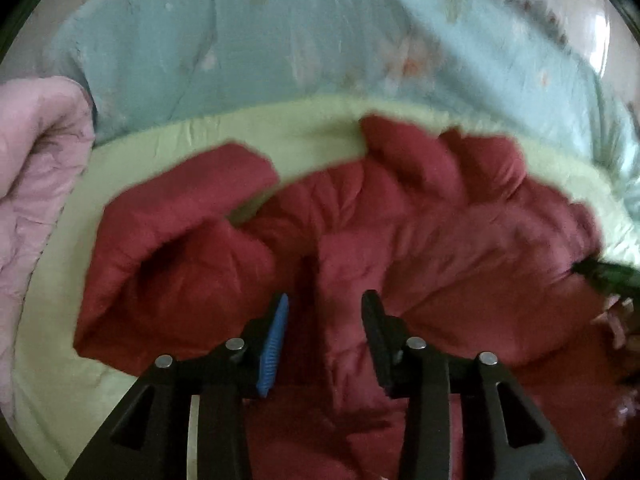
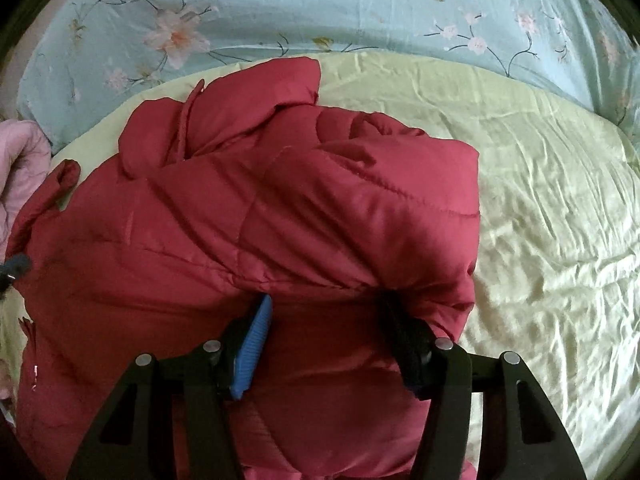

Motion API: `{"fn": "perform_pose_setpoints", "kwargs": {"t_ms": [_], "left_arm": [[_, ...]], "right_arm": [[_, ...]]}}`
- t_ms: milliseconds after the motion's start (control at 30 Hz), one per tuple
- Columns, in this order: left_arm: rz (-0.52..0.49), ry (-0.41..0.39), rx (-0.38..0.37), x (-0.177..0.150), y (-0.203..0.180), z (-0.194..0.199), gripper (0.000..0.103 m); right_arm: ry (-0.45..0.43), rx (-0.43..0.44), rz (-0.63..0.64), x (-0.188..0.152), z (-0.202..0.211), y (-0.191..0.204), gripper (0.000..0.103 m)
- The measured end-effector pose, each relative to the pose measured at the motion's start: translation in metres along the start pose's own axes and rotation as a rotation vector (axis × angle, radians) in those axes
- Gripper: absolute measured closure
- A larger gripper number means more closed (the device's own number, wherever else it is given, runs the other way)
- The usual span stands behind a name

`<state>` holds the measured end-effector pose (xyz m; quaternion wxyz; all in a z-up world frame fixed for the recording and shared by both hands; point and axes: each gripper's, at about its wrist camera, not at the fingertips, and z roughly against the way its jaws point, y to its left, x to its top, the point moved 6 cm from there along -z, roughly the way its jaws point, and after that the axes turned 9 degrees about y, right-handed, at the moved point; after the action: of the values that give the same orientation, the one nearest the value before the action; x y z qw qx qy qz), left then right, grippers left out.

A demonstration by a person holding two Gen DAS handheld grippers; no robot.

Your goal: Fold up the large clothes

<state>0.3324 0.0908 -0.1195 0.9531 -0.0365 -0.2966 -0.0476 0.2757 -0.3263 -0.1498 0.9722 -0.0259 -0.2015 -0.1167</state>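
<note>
Red quilted fabric fills the middle of both views: a padded jacket (image 2: 280, 220) lies crumpled on a pale green sheet (image 2: 540, 200) spread over a bed. Beyond the sheet, on the far side, runs a light blue bedcover (image 2: 280, 20) printed with pink flowers. A pink quilted garment (image 1: 36, 168) is bunched at the far left edge of the sheet. The right gripper (image 2: 326, 304) is clamped on a thick fold of the jacket near its right edge; the fabric bulges over both fingers, the blue pad (image 2: 252, 344) pressed against it on one side and the black finger sunk into it on the other. The left gripper (image 1: 324, 308) hangs just above the jacket's middle with its jaws parted and nothing between them, its blue pad (image 1: 276, 340) clear of the cloth. The left view is blurred. A sleeve (image 1: 180, 200) of the jacket is folded across its left part.
</note>
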Motion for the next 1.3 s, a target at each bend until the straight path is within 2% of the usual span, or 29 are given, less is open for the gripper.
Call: {"fn": "perform_pose_setpoints", "kwargs": {"t_ms": [33, 100, 167, 233, 300, 333, 433, 500, 533, 600, 700, 767, 1000, 1300], "left_arm": [[-0.007, -0.025, -0.063, 0.002, -0.010, 0.011, 0.067], [-0.053, -0.008, -0.183, 0.004, -0.040, 0.014, 0.067], [-0.094, 0.034, -0.210, 0.005, -0.063, 0.002, 0.067], [-0.122, 0.102, -0.146, 0.003, -0.075, -0.029, 0.071], [-0.113, 0.169, -0.126, -0.002, -0.076, -0.057, 0.073], [-0.105, 0.173, -0.123, -0.003, -0.075, -0.063, 0.073], [-0.075, 0.172, -0.134, -0.002, -0.076, -0.069, 0.073], [-0.078, 0.171, -0.122, -0.001, -0.079, -0.069, 0.073], [-0.081, 0.169, -0.119, -0.002, -0.079, -0.070, 0.073], [-0.077, 0.167, -0.123, -0.004, -0.077, -0.070, 0.074], [-0.061, 0.163, -0.141, -0.009, -0.069, -0.073, 0.078], [-0.047, 0.164, -0.161, -0.011, -0.063, -0.077, 0.079], [-0.051, 0.151, -0.151, -0.013, -0.063, -0.080, 0.080], [-0.079, 0.134, -0.158, -0.018, -0.050, -0.057, 0.081]], "right_arm": [[-0.001, 0.004, -0.003, 0.000, 0.000, -0.001, 0.042], [-0.002, 0.003, 0.000, -0.002, 0.000, -0.001, 0.041], [-0.002, -0.012, 0.009, -0.002, 0.000, 0.001, 0.040], [-0.001, -0.018, 0.010, -0.002, 0.002, 0.002, 0.041], [-0.012, -0.023, -0.002, -0.003, 0.014, 0.004, 0.041], [-0.025, -0.016, -0.002, -0.003, 0.021, 0.007, 0.041], [-0.114, 0.019, 0.030, -0.003, 0.054, 0.032, 0.041], [-0.129, 0.046, 0.059, -0.001, 0.060, 0.048, 0.041], [-0.121, 0.047, 0.080, 0.000, 0.057, 0.055, 0.041], [-0.074, -0.021, 0.103, 0.002, 0.037, 0.060, 0.041], [0.025, -0.028, 0.077, -0.006, -0.002, 0.048, 0.039], [0.016, 0.010, 0.052, -0.007, -0.008, 0.041, 0.039], [0.014, -0.002, 0.072, -0.005, -0.008, 0.043, 0.037], [0.027, -0.004, 0.076, -0.003, -0.007, 0.044, 0.037]]}}
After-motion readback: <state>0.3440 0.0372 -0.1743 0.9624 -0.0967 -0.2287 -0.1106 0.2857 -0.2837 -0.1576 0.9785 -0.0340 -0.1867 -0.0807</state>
